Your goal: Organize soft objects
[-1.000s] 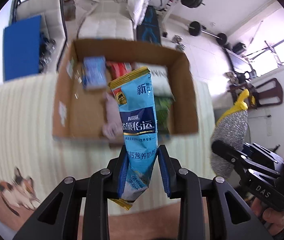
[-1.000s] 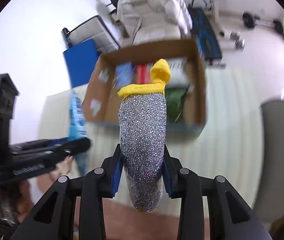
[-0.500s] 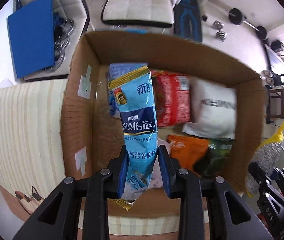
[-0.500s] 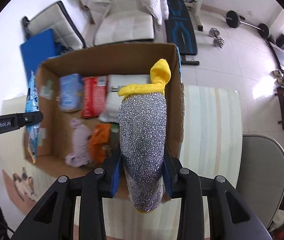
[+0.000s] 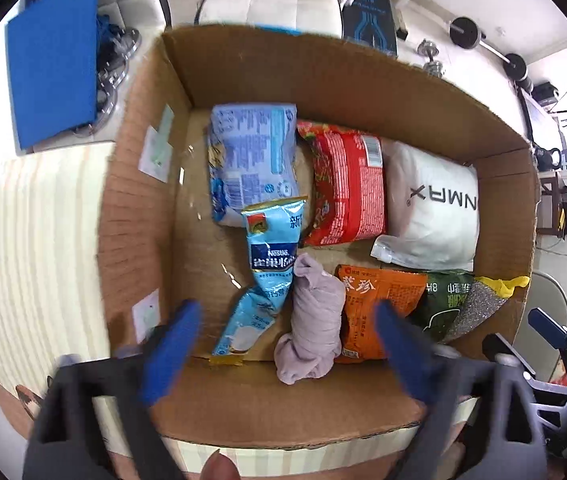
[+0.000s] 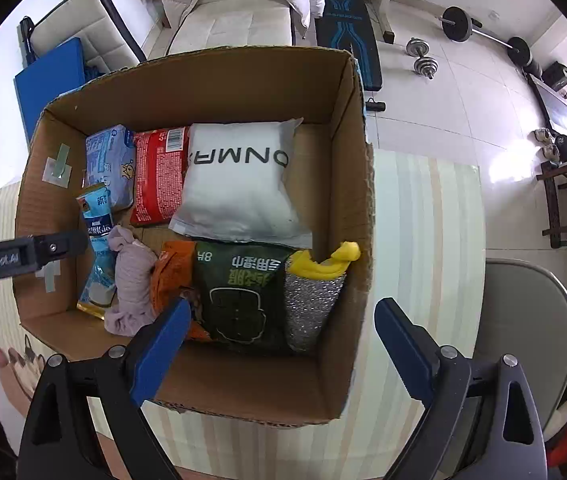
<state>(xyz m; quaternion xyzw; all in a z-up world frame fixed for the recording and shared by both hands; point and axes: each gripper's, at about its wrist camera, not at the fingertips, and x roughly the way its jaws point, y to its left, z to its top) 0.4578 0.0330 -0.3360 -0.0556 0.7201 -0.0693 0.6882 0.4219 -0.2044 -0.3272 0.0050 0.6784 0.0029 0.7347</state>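
From the left wrist view, the left gripper [image 5: 283,344] is seen with its blue-padded jaws spread wide and nothing held between them, poised over the near edge of the open brown cardboard box [image 5: 251,60]. Inside, the light-blue Nestlé milk-powder sachet [image 5: 265,276] is found lying on the box floor at about 7 o'clock, its upper end touching the pale-blue printed packet [image 5: 253,164] at 11 o'clock. Just beside the sachet, the rolled lilac cloth bundle [image 5: 315,320] is laid at 6 o'clock, and the orange snack packet [image 5: 371,300] is pressed against it on the other side. The red noodle packet [image 5: 347,184] is set at 12 o'clock and the white padded pouch [image 5: 435,212] at 2 o'clock. At 4 o'clock the dark-green tissue pack [image 5: 447,300] and the silver glittery scourer with yellow cuff [image 5: 483,300] are tucked by the box wall. Over to the right wrist view: the right gripper [image 6: 283,348] is likewise seen parted wide and empty, held above the near side of the box [image 6: 203,80]. The scourer [image 6: 315,292] is seen standing in the 4 o'clock corner, touching the green pack [image 6: 239,296]. The sachet [image 6: 97,256] is spotted at 8 o'clock, partly crossed by the left gripper's black arm.
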